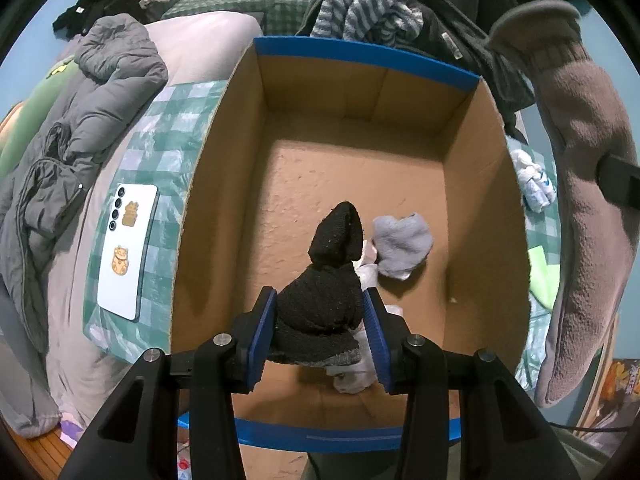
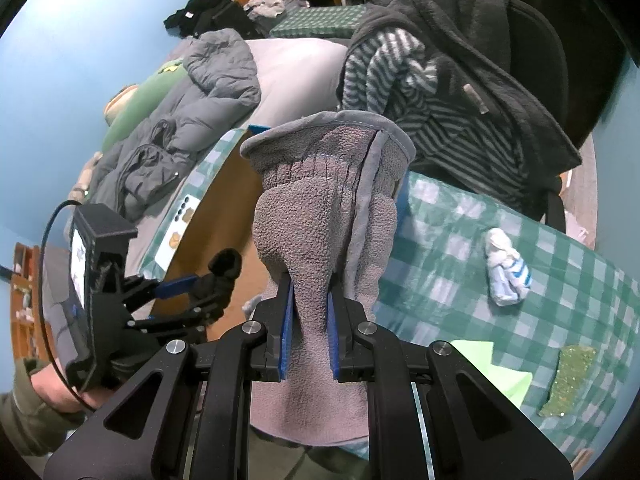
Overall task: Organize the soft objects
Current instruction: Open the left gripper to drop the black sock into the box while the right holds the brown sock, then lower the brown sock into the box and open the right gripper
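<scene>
My left gripper [image 1: 320,316] is shut on a black sock [image 1: 320,300] and holds it over the open cardboard box [image 1: 352,160] with blue-taped rims. A grey sock [image 1: 402,246] and white socks [image 1: 354,376] lie on the box floor. My right gripper [image 2: 310,320] is shut on a grey fleece mitten [image 2: 324,208], held upright to the right of the box; the mitten also shows in the left wrist view [image 1: 580,200]. The left gripper with the black sock shows in the right wrist view [image 2: 208,284]. A white and blue rolled sock [image 2: 506,274] lies on the checked cloth.
A white phone [image 1: 126,252] lies on the green checked cloth [image 2: 520,320] left of the box. A grey puffer jacket [image 1: 80,128] lies further left. A dark robe and striped garment [image 2: 440,92] hang on a chair behind. A green paper [image 2: 504,372] and glittery green strip [image 2: 568,380] lie at right.
</scene>
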Motion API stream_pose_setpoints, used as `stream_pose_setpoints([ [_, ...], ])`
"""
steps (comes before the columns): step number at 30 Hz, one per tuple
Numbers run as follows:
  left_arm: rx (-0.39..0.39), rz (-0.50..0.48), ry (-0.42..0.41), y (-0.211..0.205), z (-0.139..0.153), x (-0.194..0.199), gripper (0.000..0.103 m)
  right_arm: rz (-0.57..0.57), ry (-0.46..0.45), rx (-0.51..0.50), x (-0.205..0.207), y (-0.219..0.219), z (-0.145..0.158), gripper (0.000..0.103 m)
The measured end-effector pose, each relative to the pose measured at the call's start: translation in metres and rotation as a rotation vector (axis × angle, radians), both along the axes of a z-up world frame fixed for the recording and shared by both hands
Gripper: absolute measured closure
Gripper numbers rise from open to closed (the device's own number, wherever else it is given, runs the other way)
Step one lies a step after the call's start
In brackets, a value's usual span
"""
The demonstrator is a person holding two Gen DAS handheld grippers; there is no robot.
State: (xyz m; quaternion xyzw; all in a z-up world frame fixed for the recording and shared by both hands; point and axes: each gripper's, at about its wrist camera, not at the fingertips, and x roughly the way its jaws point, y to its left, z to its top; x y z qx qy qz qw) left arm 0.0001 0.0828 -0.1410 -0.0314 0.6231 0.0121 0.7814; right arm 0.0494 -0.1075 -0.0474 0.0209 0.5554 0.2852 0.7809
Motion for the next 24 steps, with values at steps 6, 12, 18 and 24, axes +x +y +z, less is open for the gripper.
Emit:
stream_pose_setpoints([
  [6,0.013,0.009,0.020,0.010,-0.003,0.000,0.044,0.025,0.009,0.002,0.002,0.020,-0.003,0.091],
  [12,0.014,0.005,-0.002,0.017,0.006,-0.005,0.040,0.050,0.014,0.000,0.007,0.040,-0.008,0.091],
  [18,0.000,0.022,-0.019,0.024,0.016,-0.013,0.040,0.077,0.026,0.003,0.011,0.058,-0.016,0.091],
  [24,-0.010,0.053,-0.029,0.031,0.021,-0.020,0.040,0.105,0.064,-0.005,0.017,0.077,-0.032,0.091],
])
